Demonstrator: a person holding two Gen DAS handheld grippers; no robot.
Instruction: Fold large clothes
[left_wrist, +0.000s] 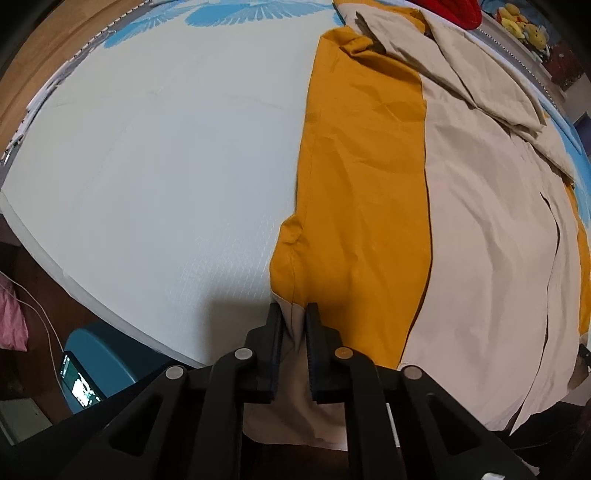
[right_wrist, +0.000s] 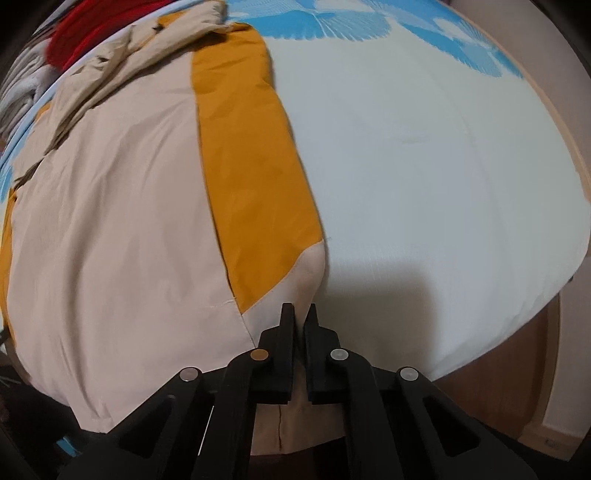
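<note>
A large beige and mustard-yellow garment (left_wrist: 369, 184) lies spread on the pale bed sheet (left_wrist: 166, 166). In the left wrist view my left gripper (left_wrist: 294, 308) is shut on the garment's near left corner at the bed's near edge. In the right wrist view the garment (right_wrist: 129, 203) fills the left half, and my right gripper (right_wrist: 299, 310) is shut on its near right corner. Beige fabric hangs down between both pairs of fingers. The garment's far end, with collar folds (left_wrist: 480, 74), lies bunched near the head of the bed.
The sheet (right_wrist: 424, 166) has a blue floral print at the far end. A red cloth (right_wrist: 81, 33) and stuffed toys (left_wrist: 524, 26) sit past the garment. A teal stool with a lit phone (left_wrist: 79, 384), a cable and pink cloth are on the floor at left.
</note>
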